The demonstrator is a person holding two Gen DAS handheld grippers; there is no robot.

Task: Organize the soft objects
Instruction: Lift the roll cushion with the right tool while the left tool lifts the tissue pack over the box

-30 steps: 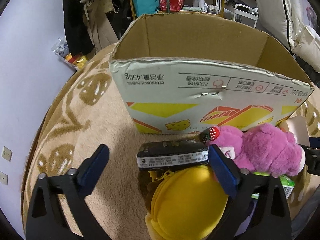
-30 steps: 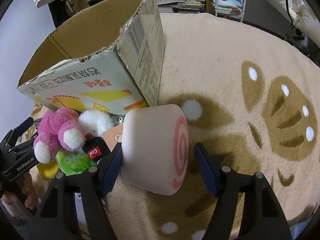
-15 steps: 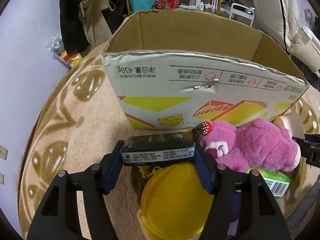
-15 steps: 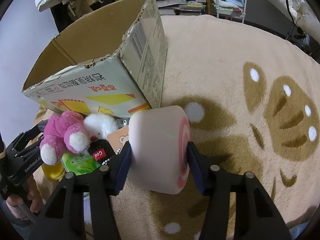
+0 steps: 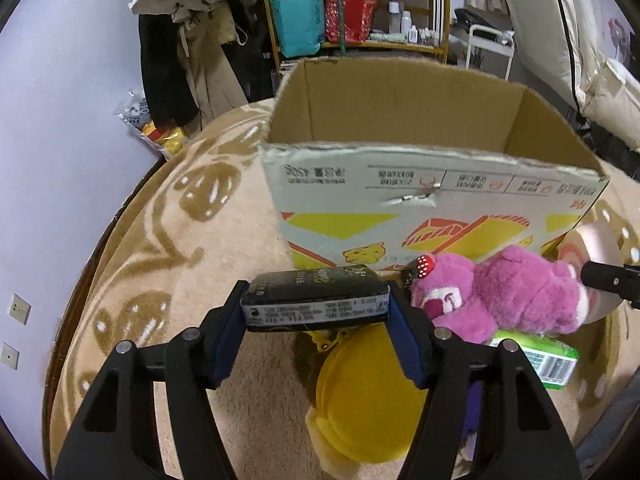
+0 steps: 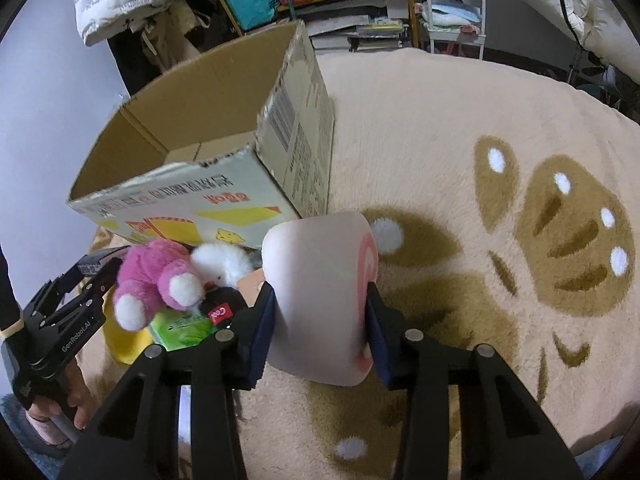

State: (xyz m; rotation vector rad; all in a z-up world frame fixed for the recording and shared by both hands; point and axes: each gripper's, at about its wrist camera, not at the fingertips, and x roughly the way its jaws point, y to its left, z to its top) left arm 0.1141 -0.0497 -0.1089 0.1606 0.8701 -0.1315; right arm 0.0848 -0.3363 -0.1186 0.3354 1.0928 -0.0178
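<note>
Soft pink swirl-ended roll cushion (image 6: pixel 320 300) dents between right hand-held gripper (image 6: pixel 320 320) pads.

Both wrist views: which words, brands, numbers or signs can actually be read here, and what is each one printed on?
"450g", printed upside down, on the near wall of the cardboard box.
"GenRobot.AI" on the body of the left gripper.
"Cool" on a red tag beside the green packet.
Other box print: Chinese characters, too small or distorted to read.
Label on the black pack in the left gripper's jaws: too blurred.
Barcode on the box's side wall: unreadable.
</note>
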